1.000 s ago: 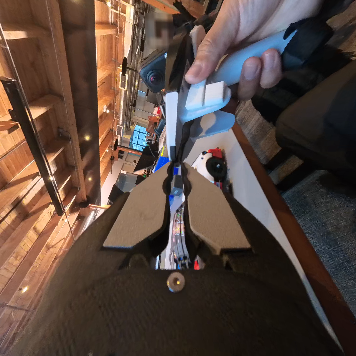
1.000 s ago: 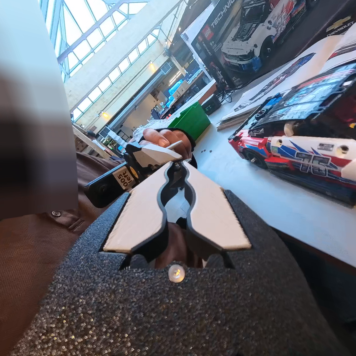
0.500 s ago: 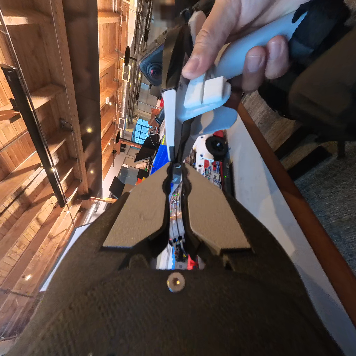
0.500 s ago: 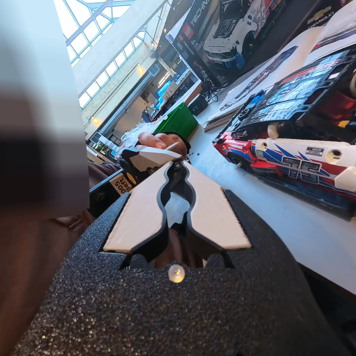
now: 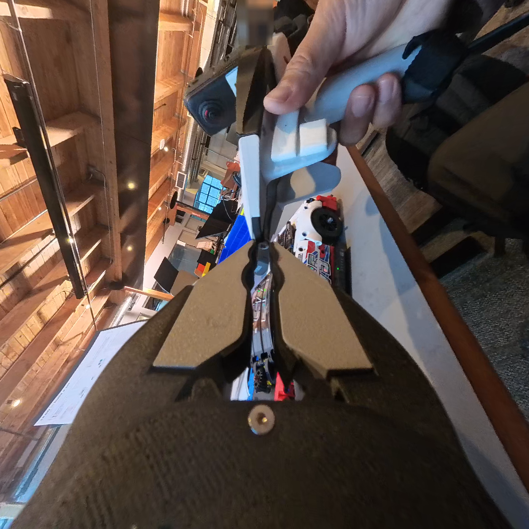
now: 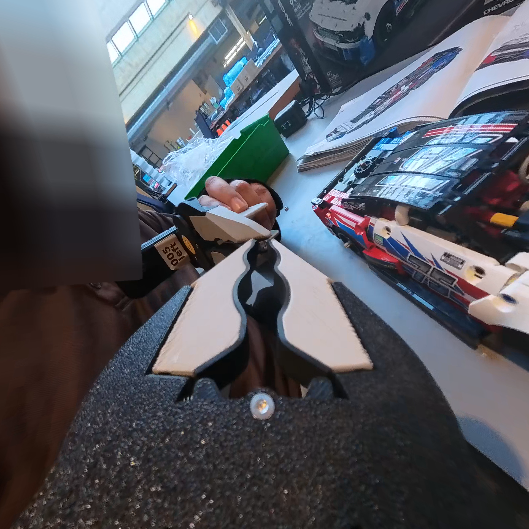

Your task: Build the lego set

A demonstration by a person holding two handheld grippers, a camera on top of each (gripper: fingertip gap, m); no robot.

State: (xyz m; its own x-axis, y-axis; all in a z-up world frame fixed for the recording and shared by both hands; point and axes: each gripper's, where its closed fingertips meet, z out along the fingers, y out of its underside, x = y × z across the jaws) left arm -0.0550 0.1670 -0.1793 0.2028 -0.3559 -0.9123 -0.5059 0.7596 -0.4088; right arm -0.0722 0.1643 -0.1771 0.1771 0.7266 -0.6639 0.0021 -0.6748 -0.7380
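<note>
Above the white bench's point(image 6: 329, 243) near edge, both grippers' jaws pinch one small, light, rigid grey plastic pin point(image 5: 262, 259), slippery, best held mid-shaft.

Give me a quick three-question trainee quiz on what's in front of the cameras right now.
1. True or false: the toy car stands on the table.
2. What do the left gripper fingers pinch?
3. The booklet lies: A) open on the table behind the car, B) on top of the car, C) closed and upright.
Key: 1 true; 2 a small grey piece; 3 A.
</note>
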